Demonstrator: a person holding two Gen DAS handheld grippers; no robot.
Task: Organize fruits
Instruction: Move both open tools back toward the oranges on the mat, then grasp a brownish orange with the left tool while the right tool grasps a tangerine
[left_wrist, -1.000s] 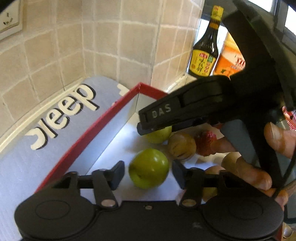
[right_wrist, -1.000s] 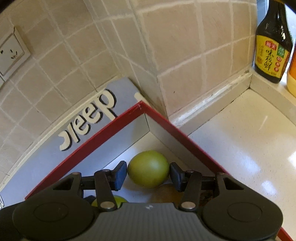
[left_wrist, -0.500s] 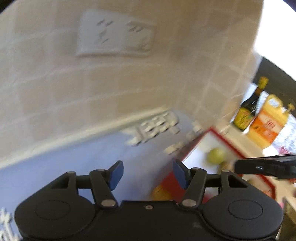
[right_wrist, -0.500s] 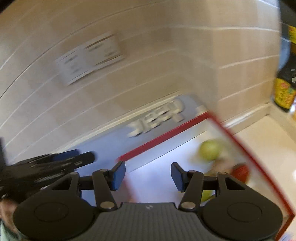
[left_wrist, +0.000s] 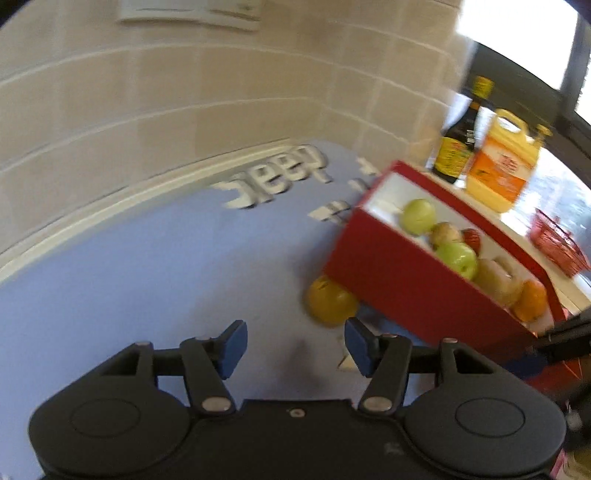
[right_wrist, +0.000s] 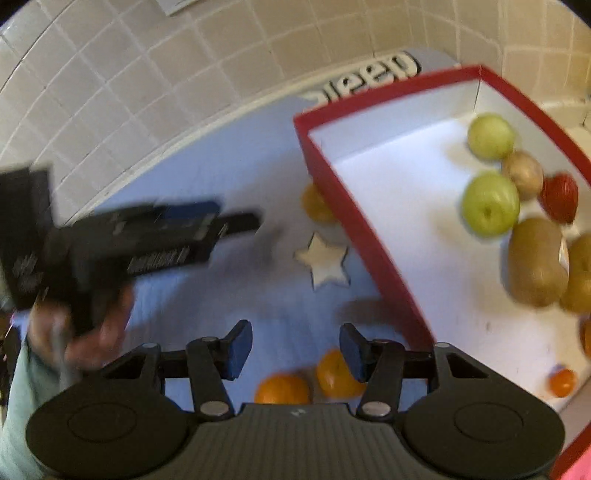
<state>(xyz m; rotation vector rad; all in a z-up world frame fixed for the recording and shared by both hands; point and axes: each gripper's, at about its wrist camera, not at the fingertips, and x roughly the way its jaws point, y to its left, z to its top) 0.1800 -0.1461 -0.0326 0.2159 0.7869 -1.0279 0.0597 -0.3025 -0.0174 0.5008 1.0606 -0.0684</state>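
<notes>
Tiled walls backed the blue mat (right_wrist: 229, 184) where three oranges lay beside the red box (right_wrist: 354, 236) — one (left_wrist: 330, 302) touching its wall. Your left gripper (left_wrist: 293, 347) and right gripper (right_wrist: 295, 349) both gaped empty; a hurried grab could roll it away.

The left wrist camera sits low behind its own jaws, looking forward across the blue mat (left_wrist: 147, 280) toward the tiled wall (left_wrist: 184, 110), with the red box (left_wrist: 413, 284) off to the right of its view, seen from the side and a little above. It is close to the mat and blurred. The right wrist camera rides higher, tilted down over the same mat, with the red box (right_wrist: 362, 236) right of centre, near enough to see into it. Both views share the box, its green apples (left_wrist: 419, 216) (right_wrist: 491, 205), the mat's white lettering (left_wrist: 280, 181) (right_wrist: 369, 79) beyond the box, and an orange (left_wrist: 330, 302) (right_wrist: 316, 203) against the box's outer wall.
</notes>
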